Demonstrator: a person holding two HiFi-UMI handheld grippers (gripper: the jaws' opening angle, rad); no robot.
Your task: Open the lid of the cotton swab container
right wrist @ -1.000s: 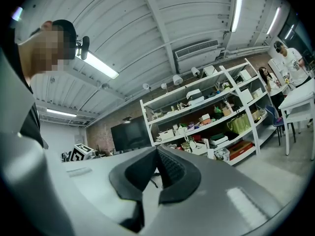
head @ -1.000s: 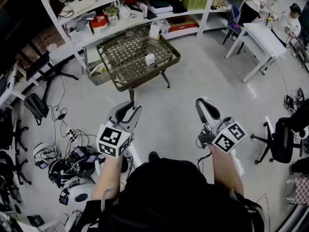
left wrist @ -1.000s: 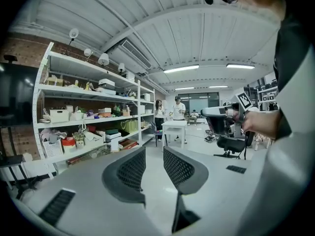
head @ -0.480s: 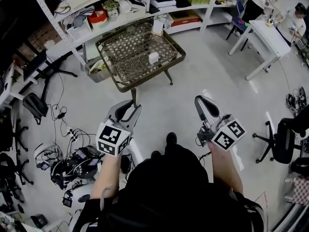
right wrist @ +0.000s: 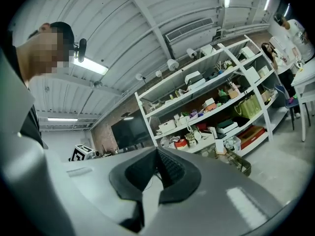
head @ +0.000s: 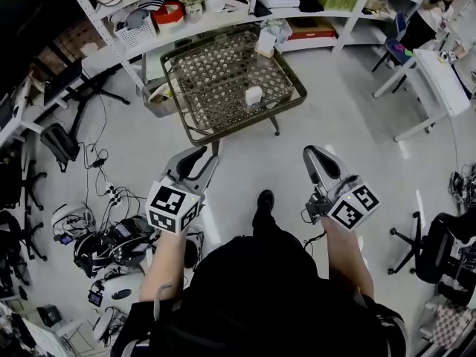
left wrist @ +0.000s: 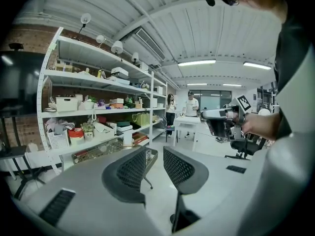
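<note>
The cotton swab container (head: 253, 95) is a small white box with its lid on, standing on the wicker table (head: 195, 134) ahead of me. Both grippers hang over the bare floor, well short of the table. My left gripper (head: 202, 155) has its jaws drawn close together, and the left gripper view (left wrist: 155, 154) shows nothing between them. My right gripper (head: 312, 153) is shut and empty; in the right gripper view (right wrist: 157, 154) its pads meet. The table (left wrist: 98, 152) appears low and distant beyond the left jaws.
White shelving (head: 223, 13) full of boxes and baskets runs behind the table. Cables and gear (head: 111, 244) litter the floor at the left. A white desk (head: 446, 88) and an office chair (head: 439, 248) stand at the right. My shoe (head: 264, 199) is between the grippers.
The person has stepped forward: the table and shelves have come closer and slid rightward in the head view. Both grippers hold the same pose, jaws unchanged.
</note>
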